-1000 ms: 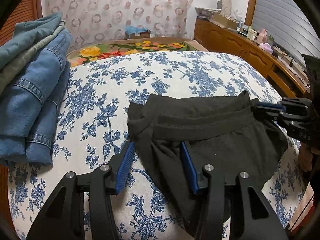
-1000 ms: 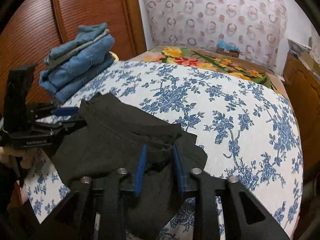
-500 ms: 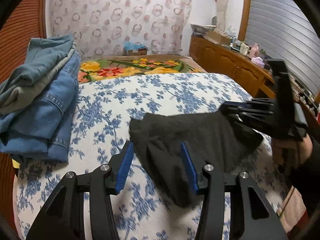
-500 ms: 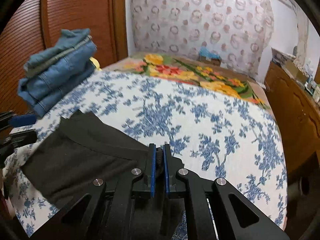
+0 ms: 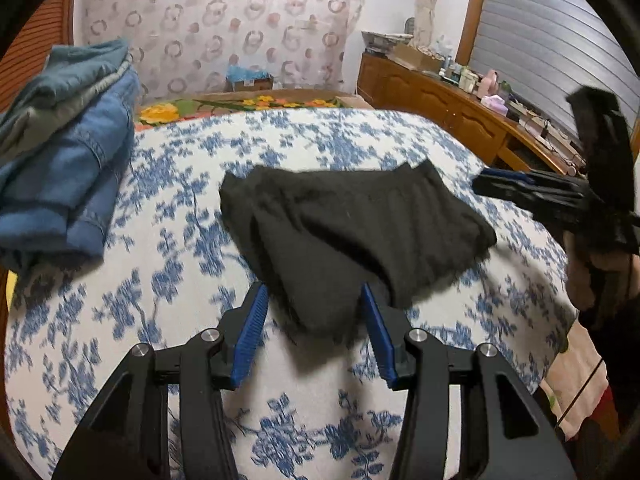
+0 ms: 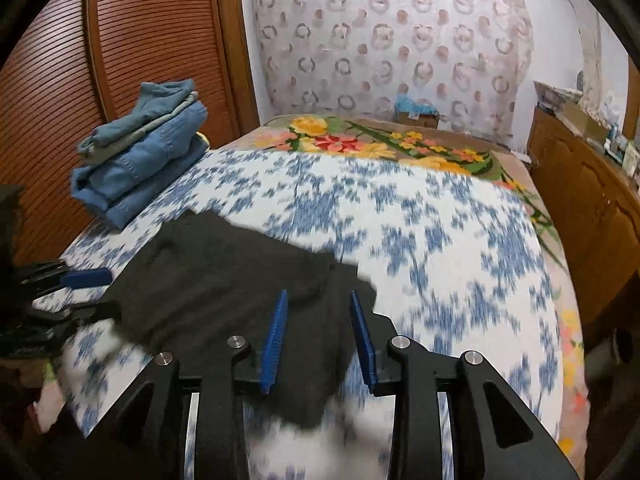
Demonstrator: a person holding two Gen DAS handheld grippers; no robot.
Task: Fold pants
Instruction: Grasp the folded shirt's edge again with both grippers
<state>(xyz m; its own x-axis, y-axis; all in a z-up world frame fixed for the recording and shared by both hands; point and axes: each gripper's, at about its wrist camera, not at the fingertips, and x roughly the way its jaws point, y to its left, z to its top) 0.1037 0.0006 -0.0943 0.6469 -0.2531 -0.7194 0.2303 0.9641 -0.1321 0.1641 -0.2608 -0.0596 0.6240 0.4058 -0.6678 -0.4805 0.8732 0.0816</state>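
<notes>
The black pants (image 5: pixel 352 232) lie in a folded bundle on the blue-flowered bed cover (image 5: pixel 168 264); they also show in the right wrist view (image 6: pixel 224 280). My left gripper (image 5: pixel 314 300) is open, its blue pads either side of the bundle's near corner, not gripping it. My right gripper (image 6: pixel 318 300) is open over the bundle's right end. In the left wrist view the right gripper (image 5: pixel 520 188) hangs just right of the pants. In the right wrist view the left gripper (image 6: pixel 80 288) sits at the pants' left edge.
A stack of folded jeans (image 5: pixel 68 160) lies at the bed's left side, by a wooden slatted wardrobe (image 6: pixel 120 60). A flowered blanket (image 6: pixel 360 144) covers the far end. A wooden dresser (image 5: pixel 460 116) with clutter runs along the right.
The right gripper, shut on the pants half a second ago, has opened and let go. The pants now rest folded on the bed. Both grippers have pulled back a little.
</notes>
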